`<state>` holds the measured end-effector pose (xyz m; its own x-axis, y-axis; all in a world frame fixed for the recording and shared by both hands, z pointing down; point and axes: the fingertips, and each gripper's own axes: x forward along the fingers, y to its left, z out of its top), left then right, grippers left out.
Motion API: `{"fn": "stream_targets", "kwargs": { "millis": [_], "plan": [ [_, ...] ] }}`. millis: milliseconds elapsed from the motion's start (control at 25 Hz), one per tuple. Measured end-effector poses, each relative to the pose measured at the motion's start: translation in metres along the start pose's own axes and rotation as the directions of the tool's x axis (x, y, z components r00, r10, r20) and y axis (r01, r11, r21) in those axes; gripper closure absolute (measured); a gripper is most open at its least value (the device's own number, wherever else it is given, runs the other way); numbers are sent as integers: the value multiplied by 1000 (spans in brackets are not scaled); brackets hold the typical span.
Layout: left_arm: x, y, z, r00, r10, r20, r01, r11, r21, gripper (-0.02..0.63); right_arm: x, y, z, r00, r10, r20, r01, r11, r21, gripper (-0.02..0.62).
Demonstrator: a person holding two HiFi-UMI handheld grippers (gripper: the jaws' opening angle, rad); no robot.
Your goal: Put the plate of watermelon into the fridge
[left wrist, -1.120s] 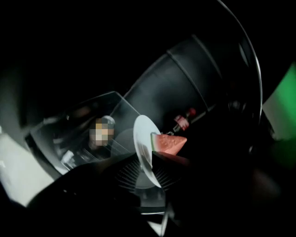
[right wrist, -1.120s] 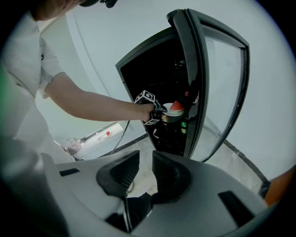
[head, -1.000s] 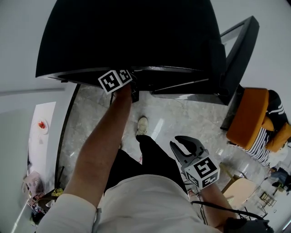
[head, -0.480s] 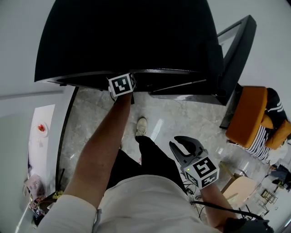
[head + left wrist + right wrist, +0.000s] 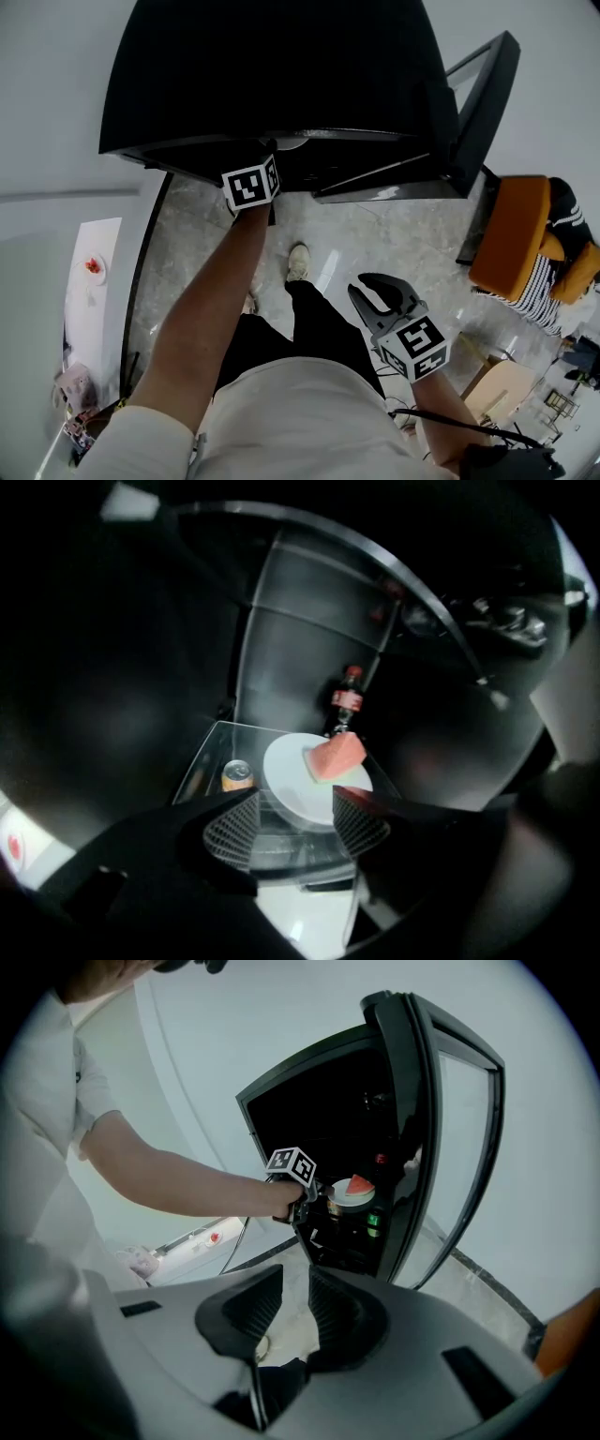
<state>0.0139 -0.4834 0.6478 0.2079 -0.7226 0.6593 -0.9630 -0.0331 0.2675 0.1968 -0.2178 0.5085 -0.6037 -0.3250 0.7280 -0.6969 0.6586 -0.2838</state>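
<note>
The left claw (image 5: 295, 805) has just been opening and stands wide. The plate (image 5: 298, 787) of watermelon (image 5: 337, 758) rests on the fridge (image 5: 281, 75) glass shelf (image 5: 208, 754) beside a can (image 5: 236, 775), its near rim between the pads, apparently untouched. The right claw (image 5: 295, 1283) is narrow and empty.

Smooth black shell on the fridge (image 5: 281, 75), with a clear glass shelf (image 5: 214, 747) inside. The plate (image 5: 291, 785) is white and glazed. At the fridge's six o'clock, the grey stone floor (image 5: 375, 234) is polished.
</note>
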Motion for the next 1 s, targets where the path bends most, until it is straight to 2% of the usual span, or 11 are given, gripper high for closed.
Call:
{"fn": "stream_targets", "kwargs": {
  "millis": [200,320,480,600,800,1000],
  "plan": [
    [-49,-11,-10,994,-111,-24,111,994,20,368,-1,27,11,999,-12,42,13,1000,-13,500],
    [-85,-16,-27,978,-199,-58,202,979,39,370,0,46,14,997,-25,70,27,999,-19,500],
    [-137,-9,-49,956,-279,-90,285,956,71,371,-1,71,19,994,-42,101,46,998,-36,500],
    [-184,0,-64,937,-334,-100,343,934,100,430,-3,96,22,991,-49,126,55,997,-49,500],
    [-265,13,-93,882,-454,-126,468,876,119,582,-7,142,23,985,-61,160,78,992,-98,523],
    [-343,15,-111,795,-591,-139,601,799,42,594,-11,179,20,982,-67,175,89,989,-122,546]
  ]
}}
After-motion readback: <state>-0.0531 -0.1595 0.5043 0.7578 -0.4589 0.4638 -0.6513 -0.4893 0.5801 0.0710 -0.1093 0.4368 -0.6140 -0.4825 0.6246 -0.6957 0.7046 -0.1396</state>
